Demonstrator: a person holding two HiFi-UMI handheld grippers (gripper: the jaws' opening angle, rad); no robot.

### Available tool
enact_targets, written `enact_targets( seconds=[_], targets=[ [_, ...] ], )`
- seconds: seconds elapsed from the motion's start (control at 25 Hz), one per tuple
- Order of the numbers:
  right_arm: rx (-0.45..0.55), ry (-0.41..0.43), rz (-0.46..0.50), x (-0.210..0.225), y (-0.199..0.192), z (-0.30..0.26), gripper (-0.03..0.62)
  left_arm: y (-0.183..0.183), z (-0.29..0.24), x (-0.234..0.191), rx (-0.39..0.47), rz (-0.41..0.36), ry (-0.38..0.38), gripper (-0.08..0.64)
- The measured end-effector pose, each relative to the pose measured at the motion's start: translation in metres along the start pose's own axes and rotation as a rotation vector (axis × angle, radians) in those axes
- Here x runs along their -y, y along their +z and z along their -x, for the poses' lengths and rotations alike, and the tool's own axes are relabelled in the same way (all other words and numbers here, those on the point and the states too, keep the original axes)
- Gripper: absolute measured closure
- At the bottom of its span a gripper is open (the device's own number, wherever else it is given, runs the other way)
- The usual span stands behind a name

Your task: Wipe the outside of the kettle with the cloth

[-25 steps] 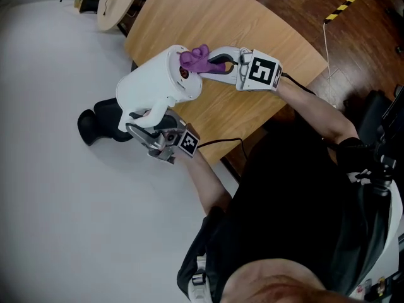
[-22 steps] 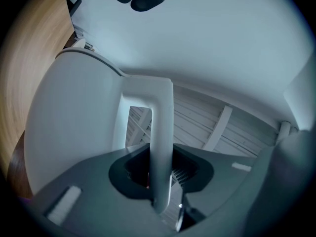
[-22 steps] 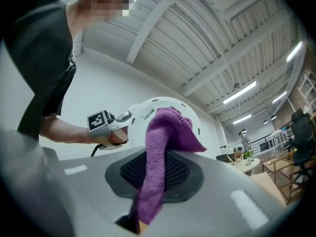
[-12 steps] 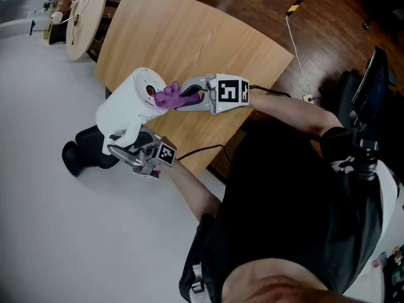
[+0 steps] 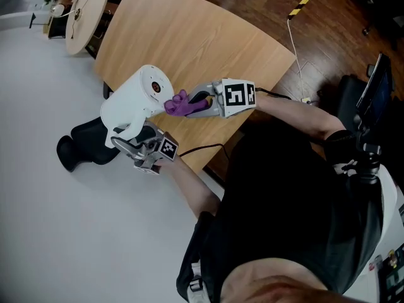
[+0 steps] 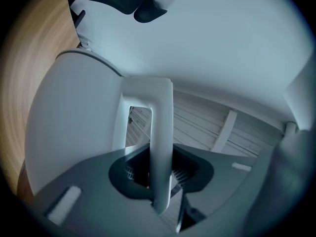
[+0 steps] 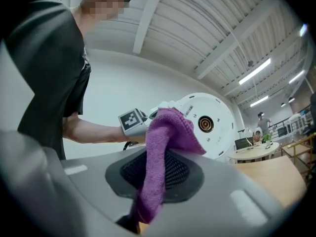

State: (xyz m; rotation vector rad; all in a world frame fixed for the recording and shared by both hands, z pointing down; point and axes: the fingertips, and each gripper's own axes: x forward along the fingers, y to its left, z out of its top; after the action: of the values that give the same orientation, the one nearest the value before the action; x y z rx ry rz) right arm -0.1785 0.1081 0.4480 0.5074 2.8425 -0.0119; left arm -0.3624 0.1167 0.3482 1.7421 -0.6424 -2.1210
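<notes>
White kettle (image 5: 136,103) hangs tipped on its side over the near edge of the wooden surface (image 5: 189,36), base twd the purple cloth (image 5: 180,104). L hand-held gripper (image 5: 136,145) is clenched on its handle (image 6: 160,147). R hand-held gripper (image 5: 201,103) clamps the cloth, which touches the base rim.

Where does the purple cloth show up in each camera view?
Head view: cloth left of centre, beside the round base of the kettle, at the tip of the right gripper.
Left gripper view: not in it.
Right gripper view: centre, clamped between the fingers.
Shared landmark: the white kettle, in all three.
</notes>
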Motion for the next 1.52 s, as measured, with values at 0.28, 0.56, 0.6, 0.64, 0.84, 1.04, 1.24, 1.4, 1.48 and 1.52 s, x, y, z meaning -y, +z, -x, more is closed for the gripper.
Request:
enact_targets(
  seconds=[0.28,0.56,0.6,0.64,0.84,1.04,1.24,1.4,1.48,1.52],
  targets=[
    [-0.004,-0.149,-0.062,0.043,0.005,0.020,0.537,0.023,0.011,0.005,0.033,0.018,0.009,0.459],
    [0.083,-0.379,-0.062,0.112,0.063,0.034,0.537,0.028,0.020,0.005,0.026,0.040,-0.006,0.459],
    [0.083,-0.388,-0.051,0.118,0.076,0.028,0.536,0.025,0.016,0.005,0.018,0.049,-0.010,0.459],
    [0.077,-0.393,-0.043,0.123,0.084,0.021,0.536,0.022,0.013,0.005,0.011,0.058,-0.017,0.459],
    [0.023,-0.343,0.014,0.103,0.077,-0.021,0.535,0.021,0.016,0.010,-0.005,0.098,-0.046,0.459],
    [0.023,-0.264,0.005,0.053,0.073,-0.036,0.535,0.025,0.019,0.007,0.010,0.097,-0.035,0.459],
    [-0.020,-0.152,0.124,0.006,0.057,-0.046,0.535,0.028,0.020,-0.005,-0.038,0.050,0.006,0.459],
    [-0.140,-0.074,0.145,-0.014,0.013,-0.038,0.535,0.025,0.033,-0.028,-0.160,-0.018,0.100,0.459],
    [-0.139,-0.183,-0.089,0.003,0.002,-0.018,0.535,0.017,0.036,-0.037,-0.228,-0.044,0.152,0.459],
    [-0.146,-0.231,-0.150,0.017,-0.004,-0.002,0.535,0.013,0.041,-0.043,-0.261,-0.058,0.180,0.459]
  ],
)
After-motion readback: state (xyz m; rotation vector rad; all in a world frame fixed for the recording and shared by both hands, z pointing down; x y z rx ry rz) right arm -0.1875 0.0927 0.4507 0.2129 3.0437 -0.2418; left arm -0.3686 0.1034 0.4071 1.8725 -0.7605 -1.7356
